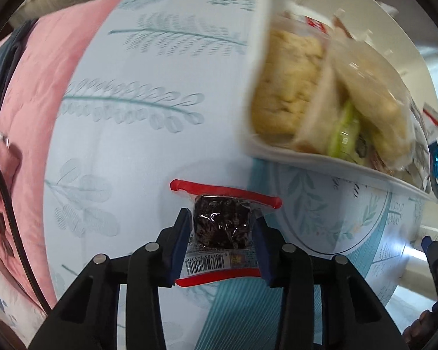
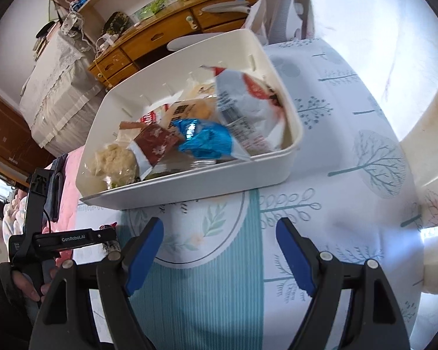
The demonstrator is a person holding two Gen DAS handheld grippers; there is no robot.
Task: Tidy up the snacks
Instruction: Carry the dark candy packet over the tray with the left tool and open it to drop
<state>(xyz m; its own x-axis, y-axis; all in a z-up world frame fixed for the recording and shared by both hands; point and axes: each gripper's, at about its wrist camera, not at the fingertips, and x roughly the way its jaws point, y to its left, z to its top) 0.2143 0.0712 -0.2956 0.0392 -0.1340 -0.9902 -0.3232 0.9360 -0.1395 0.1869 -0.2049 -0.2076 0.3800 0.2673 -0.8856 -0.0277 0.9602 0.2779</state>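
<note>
A small clear packet with red sealed ends and a dark block inside (image 1: 220, 227) lies on the leaf-print tablecloth (image 1: 137, 134). My left gripper (image 1: 222, 218) points straight down at it, and its blue pads press the packet's two sides. The white bin (image 2: 189, 188) stands just beyond, holding several snacks: a pale bun (image 2: 114, 160), a brown packet (image 2: 154, 143), a blue packet (image 2: 204, 140) and a white bag with a red mark (image 2: 248, 108). My right gripper (image 2: 219, 224) hovers open over the cloth in front of the bin, with nothing between its fingers.
The bin's rim (image 1: 306, 163) juts into the left wrist view at upper right, close to the held packet. A pink quilt (image 1: 29, 102) and a black cable (image 1: 11, 204) lie to the left. A wooden desk (image 2: 175, 29) stands behind the bin.
</note>
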